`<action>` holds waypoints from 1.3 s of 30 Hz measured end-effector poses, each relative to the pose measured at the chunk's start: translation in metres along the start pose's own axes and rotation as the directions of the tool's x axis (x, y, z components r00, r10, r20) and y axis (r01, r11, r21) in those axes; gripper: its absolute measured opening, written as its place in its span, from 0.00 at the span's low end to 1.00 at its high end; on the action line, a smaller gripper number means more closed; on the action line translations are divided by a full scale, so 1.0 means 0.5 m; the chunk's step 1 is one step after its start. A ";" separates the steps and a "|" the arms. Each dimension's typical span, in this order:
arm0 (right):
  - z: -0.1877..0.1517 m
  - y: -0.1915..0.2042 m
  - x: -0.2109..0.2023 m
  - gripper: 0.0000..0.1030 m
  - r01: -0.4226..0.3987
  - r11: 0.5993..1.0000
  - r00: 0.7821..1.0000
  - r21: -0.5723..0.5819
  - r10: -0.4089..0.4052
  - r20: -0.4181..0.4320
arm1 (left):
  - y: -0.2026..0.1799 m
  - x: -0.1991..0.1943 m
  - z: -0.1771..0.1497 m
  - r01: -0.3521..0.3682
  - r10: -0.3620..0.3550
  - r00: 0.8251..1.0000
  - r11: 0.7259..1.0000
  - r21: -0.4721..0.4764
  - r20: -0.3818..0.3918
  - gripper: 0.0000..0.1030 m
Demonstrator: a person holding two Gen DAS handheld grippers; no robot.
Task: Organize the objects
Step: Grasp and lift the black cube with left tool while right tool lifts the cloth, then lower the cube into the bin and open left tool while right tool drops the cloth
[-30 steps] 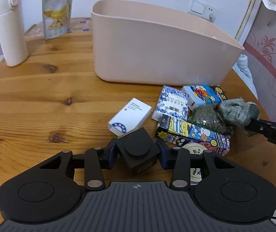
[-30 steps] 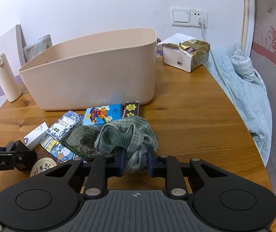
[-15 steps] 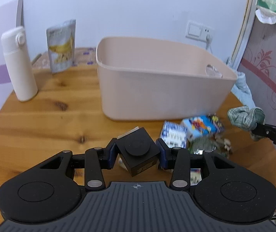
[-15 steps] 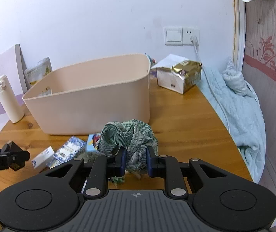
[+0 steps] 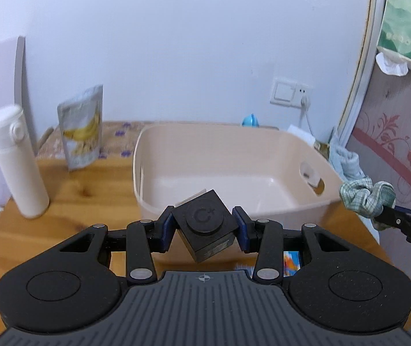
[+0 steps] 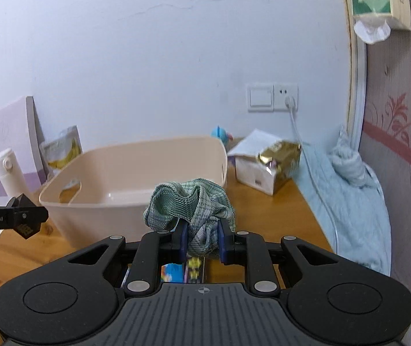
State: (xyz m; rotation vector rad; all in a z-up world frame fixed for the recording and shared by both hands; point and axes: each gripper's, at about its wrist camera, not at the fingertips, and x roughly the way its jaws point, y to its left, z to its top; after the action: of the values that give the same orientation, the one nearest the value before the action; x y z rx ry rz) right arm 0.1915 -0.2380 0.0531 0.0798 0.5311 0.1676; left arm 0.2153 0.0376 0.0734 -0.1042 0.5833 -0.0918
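Observation:
My left gripper [image 5: 205, 232] is shut on a small black cube [image 5: 206, 225] with a round disc on its face, held above the table in front of the near rim of the beige plastic bin [image 5: 234, 173]. My right gripper [image 6: 202, 239] is shut on a crumpled green checked cloth [image 6: 189, 206], held in the air at the bin's [image 6: 136, 173] near right corner. The cloth also shows at the right of the left wrist view [image 5: 367, 196]. The cube shows at the left of the right wrist view [image 6: 25, 219]. The bin's floor looks bare.
A white bottle [image 5: 18, 167] and a banana snack pouch [image 5: 81, 135] stand left of the bin. A white box with a gold bag [image 6: 266, 167] sits right of it, beside a light blue blanket [image 6: 346, 196]. Colourful boxes [image 6: 182, 272] lie on the wooden table below my grippers.
Both grippers have risen from the pile of boxes and moved toward the bin, each still holding its object. The bin's inside has come into view.

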 end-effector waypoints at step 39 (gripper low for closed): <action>0.102 0.074 0.300 0.20 -0.049 0.978 0.965 -0.201 -0.006 -0.262 | -0.051 0.373 0.094 0.006 0.048 0.923 0.990 0.140 -0.382 0.42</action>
State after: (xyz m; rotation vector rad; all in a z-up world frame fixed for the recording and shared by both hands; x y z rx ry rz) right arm 0.3398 -0.1763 0.0268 -0.1407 0.7738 0.2557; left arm 0.3949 -0.0060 0.0141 0.0582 0.9694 -0.1331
